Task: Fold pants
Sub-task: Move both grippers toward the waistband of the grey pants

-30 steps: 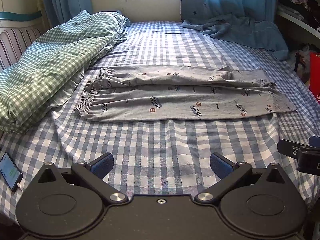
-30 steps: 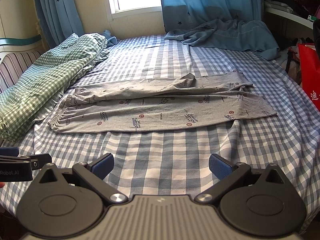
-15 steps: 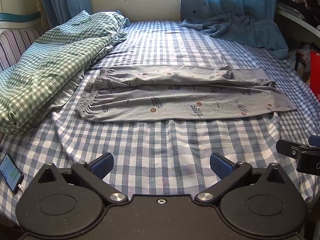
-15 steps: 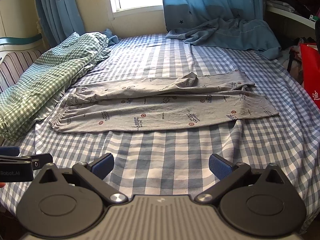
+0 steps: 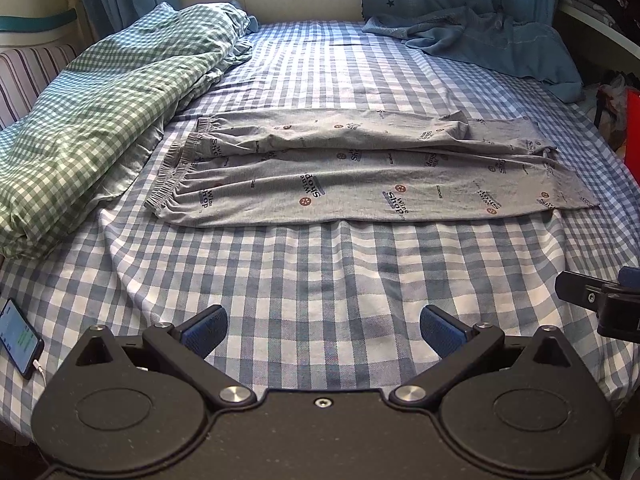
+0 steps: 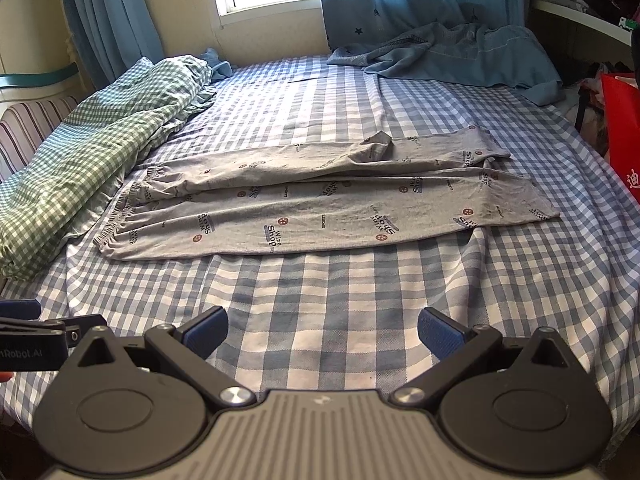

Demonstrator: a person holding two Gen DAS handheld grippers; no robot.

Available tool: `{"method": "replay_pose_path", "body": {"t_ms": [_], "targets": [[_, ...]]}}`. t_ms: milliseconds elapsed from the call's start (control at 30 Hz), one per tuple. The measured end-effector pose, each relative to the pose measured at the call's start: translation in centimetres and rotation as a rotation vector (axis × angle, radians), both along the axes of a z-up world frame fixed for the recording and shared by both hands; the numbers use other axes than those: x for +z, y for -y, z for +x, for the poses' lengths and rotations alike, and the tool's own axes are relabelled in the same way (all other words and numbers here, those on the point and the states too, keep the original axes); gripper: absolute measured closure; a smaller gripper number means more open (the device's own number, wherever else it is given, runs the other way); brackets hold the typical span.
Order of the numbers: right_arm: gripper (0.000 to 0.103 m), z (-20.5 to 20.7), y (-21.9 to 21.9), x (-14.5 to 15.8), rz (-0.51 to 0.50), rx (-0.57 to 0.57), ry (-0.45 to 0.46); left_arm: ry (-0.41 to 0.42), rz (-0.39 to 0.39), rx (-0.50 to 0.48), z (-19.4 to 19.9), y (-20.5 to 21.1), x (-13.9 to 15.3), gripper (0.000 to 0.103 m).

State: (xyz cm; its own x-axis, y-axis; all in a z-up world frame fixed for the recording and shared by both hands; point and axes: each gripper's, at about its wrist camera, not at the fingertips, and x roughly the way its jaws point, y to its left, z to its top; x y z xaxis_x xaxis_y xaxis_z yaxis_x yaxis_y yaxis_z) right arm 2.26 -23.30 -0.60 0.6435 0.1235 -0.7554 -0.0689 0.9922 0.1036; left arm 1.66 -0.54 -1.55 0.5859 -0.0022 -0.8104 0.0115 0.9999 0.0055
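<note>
Grey printed pants lie flat across the checked bed, one leg folded over the other, elastic waistband to the left and cuffs to the right. My left gripper hovers open over the bed's near part, well short of the pants, nothing between its blue pads. My right gripper is likewise open and empty, at a similar distance from the pants. Each gripper's tip shows at the edge of the other's view.
A green checked quilt is heaped along the left of the bed. A blue blanket lies at the far right under the curtains. A phone on a cable rests at the near left edge. A red bag stands beside the bed at right.
Both grippers have drifted slightly; the pants sit a little lower and closer in both views. The jaws stay open and the pants have not moved.
</note>
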Motion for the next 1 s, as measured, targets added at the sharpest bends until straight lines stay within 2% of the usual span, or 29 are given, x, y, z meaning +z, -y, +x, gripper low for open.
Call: {"method": "replay_pose_path", "body": {"t_ms": [500,700,1000], "targets": [[0.000,4.4,2.2,-2.5,0.008,0.030,-0.127,-0.165,0.019,0.094,3.8,1.7,-2.8,0.001],[0.000,7.7,3.7,-3.8,0.009,0.054,-0.170,-0.218,0.011,0.153,6.5,3.4,-3.4,0.001],[0.000,14.0,6.0,-5.9,0.044,0.107,-0.211,-0.270,0.059,0.244,11.6,5.1,-3.6,0.001]]}}
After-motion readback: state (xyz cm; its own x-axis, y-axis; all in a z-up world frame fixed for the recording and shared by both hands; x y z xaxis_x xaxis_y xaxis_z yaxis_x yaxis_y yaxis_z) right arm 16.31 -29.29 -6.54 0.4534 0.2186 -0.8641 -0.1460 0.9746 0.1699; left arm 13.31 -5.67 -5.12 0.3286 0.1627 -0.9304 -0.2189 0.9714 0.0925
